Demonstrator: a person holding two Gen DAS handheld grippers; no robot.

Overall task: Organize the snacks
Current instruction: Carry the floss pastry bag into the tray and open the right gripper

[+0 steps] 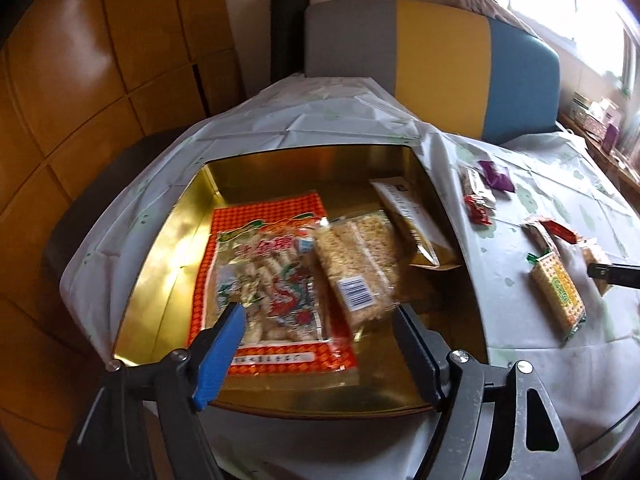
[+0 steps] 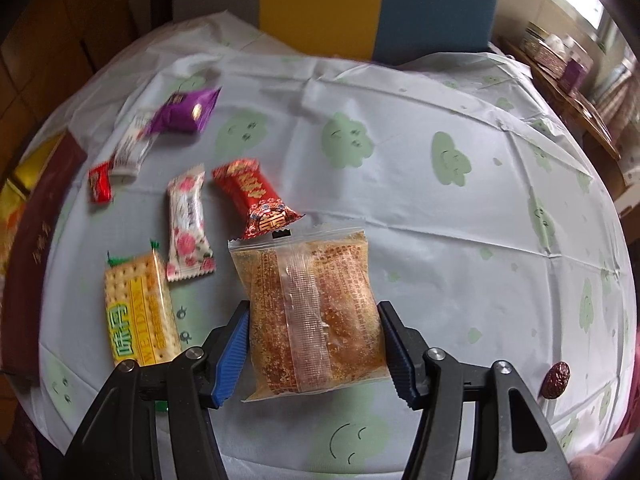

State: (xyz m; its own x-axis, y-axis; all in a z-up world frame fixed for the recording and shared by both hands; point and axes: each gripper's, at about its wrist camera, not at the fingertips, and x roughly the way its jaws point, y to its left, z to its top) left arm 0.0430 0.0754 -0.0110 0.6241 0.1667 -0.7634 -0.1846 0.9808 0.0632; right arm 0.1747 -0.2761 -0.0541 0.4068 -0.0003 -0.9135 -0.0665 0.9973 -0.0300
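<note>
- Gold tin (image 1: 176, 264) on the left of your desk (image 2: 440, 216) is the collecting place; three packets already lie in it: an orange-bordered candy bag (image 1: 276, 280), a clear bag of puffed-rice bars (image 1: 356, 268) and a gold pouch (image 1: 404, 212).
- Your left gripper (image 1: 320, 320) hovers over the tin's near edge, jaws spread and empty, the rice-bar bag lying loose just past them.
- Your right gripper (image 2: 314, 336) has its jaws against both sides of an orange cake packet (image 2: 312, 312), likely next for the tin.
- Six small packets wait to its left: cracker pack (image 2: 136, 308), floral bar (image 2: 188, 224), red candy (image 2: 252, 192), small red sweet (image 2: 100, 186), white bar (image 2: 132, 146), purple packet (image 2: 184, 112).
</note>
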